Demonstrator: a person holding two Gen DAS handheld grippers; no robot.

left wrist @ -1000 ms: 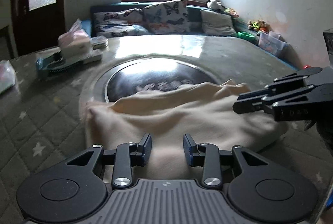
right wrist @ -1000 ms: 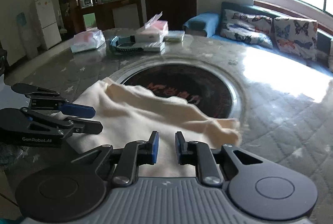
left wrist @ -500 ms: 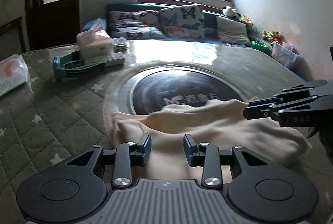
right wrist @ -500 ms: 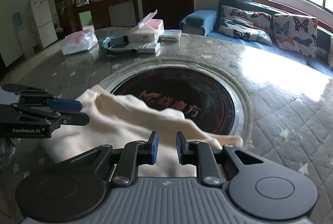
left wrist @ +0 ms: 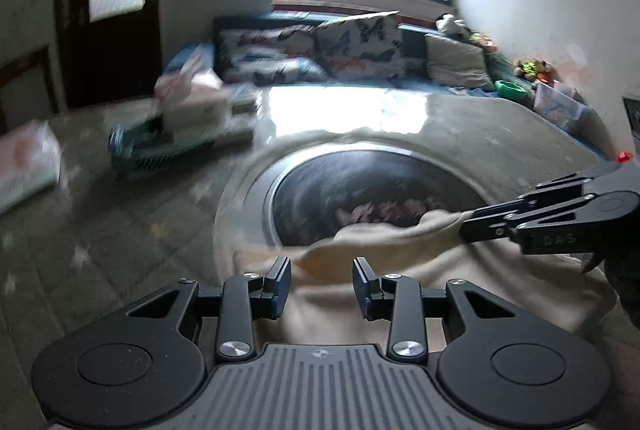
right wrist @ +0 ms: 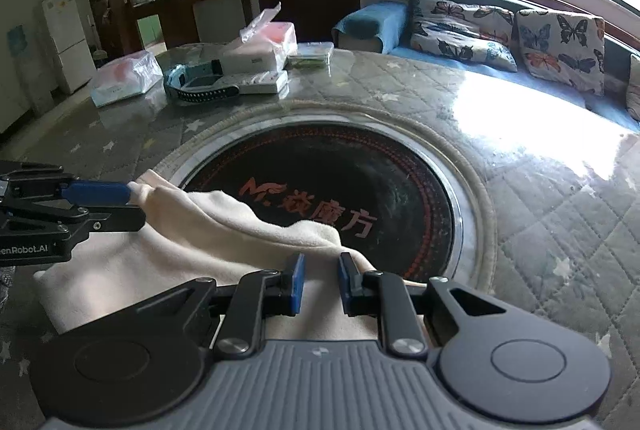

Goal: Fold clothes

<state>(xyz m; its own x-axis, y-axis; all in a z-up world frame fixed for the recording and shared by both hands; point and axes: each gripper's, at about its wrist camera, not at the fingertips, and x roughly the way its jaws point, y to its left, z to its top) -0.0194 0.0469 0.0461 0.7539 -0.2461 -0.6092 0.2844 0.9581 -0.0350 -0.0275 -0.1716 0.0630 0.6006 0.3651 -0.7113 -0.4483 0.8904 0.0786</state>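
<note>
A cream garment [right wrist: 224, 230] lies on the near side of a round quilted table [right wrist: 540, 214], partly over the black centre disc [right wrist: 340, 170]. My right gripper [right wrist: 320, 280] is shut on a raised fold of its near edge. In the same view my left gripper [right wrist: 134, 204] pinches the bunched left end between its blue pad and its lower finger. The left wrist view is blurred. There the garment [left wrist: 400, 270] runs between the fingers of my left gripper [left wrist: 321, 286], and my right gripper [left wrist: 466, 226] grips its far right corner.
At the far left of the table stand a tissue box [right wrist: 260, 50], a plastic bag [right wrist: 120, 78], a blue-and-black device [right wrist: 200, 86] and a flat green box [right wrist: 312, 53]. A sofa with butterfly cushions [right wrist: 500, 30] runs behind the table under the window.
Both grippers have pulled the held edge of the garment back toward the near side. More of the black disc shows now, and the cloth is bunched up closer to me.
</note>
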